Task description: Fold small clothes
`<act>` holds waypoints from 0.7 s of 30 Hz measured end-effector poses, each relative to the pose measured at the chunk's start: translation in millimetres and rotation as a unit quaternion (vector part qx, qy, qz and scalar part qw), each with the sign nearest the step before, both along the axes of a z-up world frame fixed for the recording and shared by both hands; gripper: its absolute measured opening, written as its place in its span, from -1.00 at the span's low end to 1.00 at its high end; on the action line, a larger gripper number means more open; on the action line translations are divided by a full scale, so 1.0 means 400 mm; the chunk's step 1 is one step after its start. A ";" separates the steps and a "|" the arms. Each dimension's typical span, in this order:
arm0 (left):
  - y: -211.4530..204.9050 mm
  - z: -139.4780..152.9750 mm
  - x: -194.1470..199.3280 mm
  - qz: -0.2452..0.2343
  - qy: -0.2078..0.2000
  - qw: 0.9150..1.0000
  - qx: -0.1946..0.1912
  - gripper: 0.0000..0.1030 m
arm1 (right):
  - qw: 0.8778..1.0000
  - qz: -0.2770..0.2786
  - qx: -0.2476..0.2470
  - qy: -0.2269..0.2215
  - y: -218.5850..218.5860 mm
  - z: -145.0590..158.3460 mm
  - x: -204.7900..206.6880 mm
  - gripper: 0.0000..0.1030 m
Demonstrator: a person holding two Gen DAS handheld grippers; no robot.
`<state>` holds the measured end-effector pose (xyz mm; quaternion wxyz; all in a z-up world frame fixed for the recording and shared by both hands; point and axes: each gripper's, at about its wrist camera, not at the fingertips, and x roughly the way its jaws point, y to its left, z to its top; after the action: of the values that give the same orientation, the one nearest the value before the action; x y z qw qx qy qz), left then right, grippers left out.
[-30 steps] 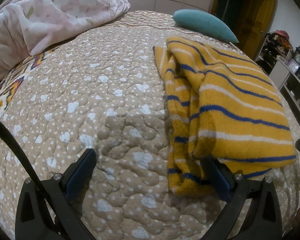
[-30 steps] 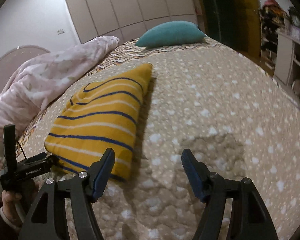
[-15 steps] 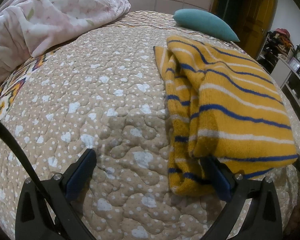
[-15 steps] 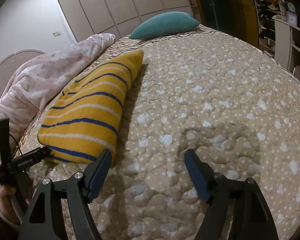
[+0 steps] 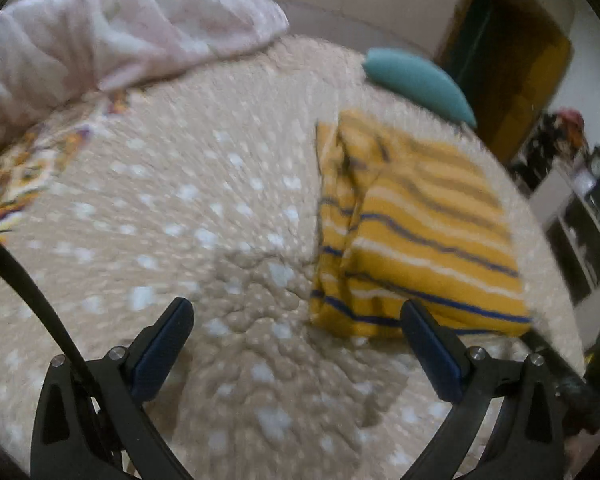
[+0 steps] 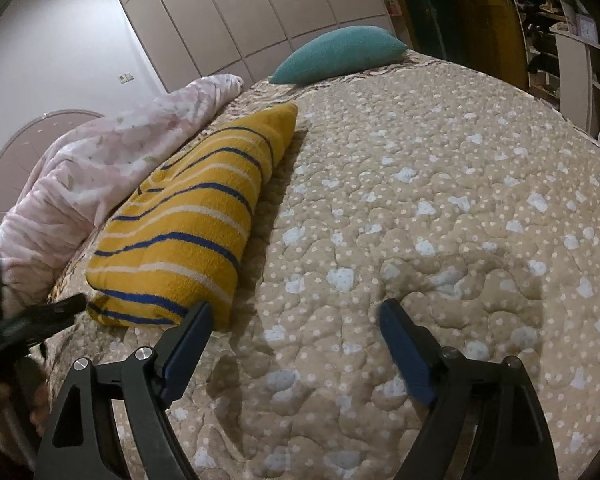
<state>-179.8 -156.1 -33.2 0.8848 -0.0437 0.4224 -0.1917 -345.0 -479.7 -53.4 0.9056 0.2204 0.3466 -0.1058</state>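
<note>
Pulled back and lifted since half a second ago, the left gripper [image 5: 296,330] is now seen farther from the folded yellow garment [image 5: 416,236], whose near edge no longer hides the right finger's blue pad; the left wrist view is smeared by motion blur. Both of its blue-padded fingers are spread wide, with nothing held between them, above the beige quilted bedspread [image 5: 188,216].

The right gripper [image 6: 294,334] is likewise held wide open and empty over the bedspread [image 6: 440,208], its left finger just beside the garment's near corner.

The garment [image 6: 188,232], yellow with blue and white stripes, is laid folded flat on the bed: at right in the left wrist view, at left in the right wrist view.

A pink floral duvet [image 6: 100,168] is bunched at the far left. A teal pillow [image 6: 340,54] is set at the far end of the bed, beyond the garment. Pale wardrobe doors [image 6: 236,16] are seen along the far wall.
</note>
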 end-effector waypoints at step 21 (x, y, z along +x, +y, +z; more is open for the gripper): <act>0.029 0.188 -0.203 0.006 -0.166 0.986 0.015 1.00 | 0.993 0.014 -0.114 0.012 0.206 0.186 -0.056 0.71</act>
<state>-261.2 -144.5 42.0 0.9444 -0.0003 0.2723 -0.1842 -367.5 -397.2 20.8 0.9218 0.1097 0.3467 -0.1341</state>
